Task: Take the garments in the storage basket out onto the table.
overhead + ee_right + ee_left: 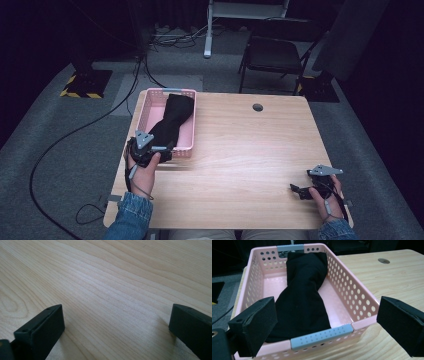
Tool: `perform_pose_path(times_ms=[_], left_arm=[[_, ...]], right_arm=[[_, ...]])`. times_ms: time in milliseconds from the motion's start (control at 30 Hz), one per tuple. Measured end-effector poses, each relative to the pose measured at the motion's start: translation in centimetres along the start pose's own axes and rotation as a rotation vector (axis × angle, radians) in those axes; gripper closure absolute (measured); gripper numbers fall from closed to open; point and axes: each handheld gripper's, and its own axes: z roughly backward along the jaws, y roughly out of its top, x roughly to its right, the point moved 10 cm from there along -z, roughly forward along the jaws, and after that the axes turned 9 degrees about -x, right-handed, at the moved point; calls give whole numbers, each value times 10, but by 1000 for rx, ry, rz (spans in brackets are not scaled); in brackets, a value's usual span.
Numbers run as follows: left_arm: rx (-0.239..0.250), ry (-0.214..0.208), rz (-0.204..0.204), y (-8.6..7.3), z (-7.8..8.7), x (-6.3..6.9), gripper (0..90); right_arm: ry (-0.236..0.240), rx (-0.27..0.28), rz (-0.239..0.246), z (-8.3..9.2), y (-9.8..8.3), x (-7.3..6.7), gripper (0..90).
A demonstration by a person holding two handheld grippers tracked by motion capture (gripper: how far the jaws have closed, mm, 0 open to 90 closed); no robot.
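One pink perforated basket [186, 131] sits at the left rear of the wooden table [250, 165], holding one black cloth [172, 120] laid lengthwise, its far end draped up against the rear wall. Two claws in use. Left claw [162, 150] sits at the basket's near end, jaws wide apart, gripping nothing. Right claw [297, 190] rests low over bare table near the right front edge, jaws wide apart, empty. One black chair [275, 52] stands beyond the table.
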Motion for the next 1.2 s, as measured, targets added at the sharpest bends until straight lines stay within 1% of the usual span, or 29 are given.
perform_pose_path(times_ms=[133,233,300,367,633,800,1067,1200], left_arm=[[2,-9,-2,6,-4,3,24],[8,-32,13,10,-9,7,24],[13,-32,7,14,-11,9,24],[18,-35,9,16,-14,11,24],[12,-21,-4,20,-23,12,24],[26,-1,-9,26,-29,10,23],[24,-1,-12,36,-36,9,22],[25,-8,-7,40,-40,10,22]], right_arm=[[0,0,0,0,0,0,1],[0,0,0,0,0,0,1],[0,0,0,0,0,0,1],[0,0,0,0,0,0,1],[0,0,0,0,0,0,1],[0,0,0,0,0,0,1],[0,0,0,0,0,0,1],[0,0,0,0,0,0,1]])
